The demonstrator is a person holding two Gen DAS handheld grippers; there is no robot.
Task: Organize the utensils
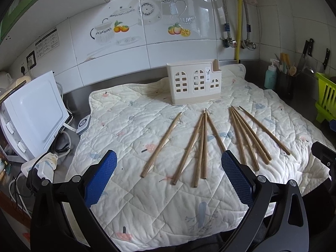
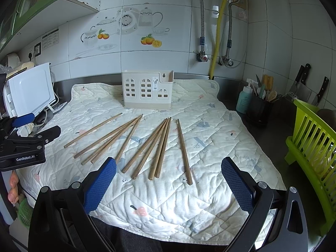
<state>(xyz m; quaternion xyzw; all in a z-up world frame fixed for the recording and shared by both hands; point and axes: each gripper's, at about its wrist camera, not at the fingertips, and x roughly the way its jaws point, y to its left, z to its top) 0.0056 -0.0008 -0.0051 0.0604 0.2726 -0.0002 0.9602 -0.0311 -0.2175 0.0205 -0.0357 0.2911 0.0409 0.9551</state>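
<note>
Several wooden chopsticks [image 1: 201,145] lie fanned out on a quilted cloth [image 1: 147,205]; they also show in the right wrist view [image 2: 147,145]. A cream utensil holder [image 1: 194,83] with window cut-outs stands upright behind them, also in the right wrist view [image 2: 147,89]. My left gripper [image 1: 169,168] is open and empty, held above the cloth's near side. My right gripper [image 2: 169,172] is open and empty, just in front of the chopsticks' near ends. The left gripper's body [image 2: 25,145] shows at the left of the right wrist view.
A white appliance [image 1: 35,115] with cables and plugs sits at the left. At the right are a black pot of utensils [image 2: 260,109], a teal bottle [image 2: 243,100], knives on the wall [image 2: 302,82] and a green dish rack [image 2: 315,147]. A tiled wall stands behind.
</note>
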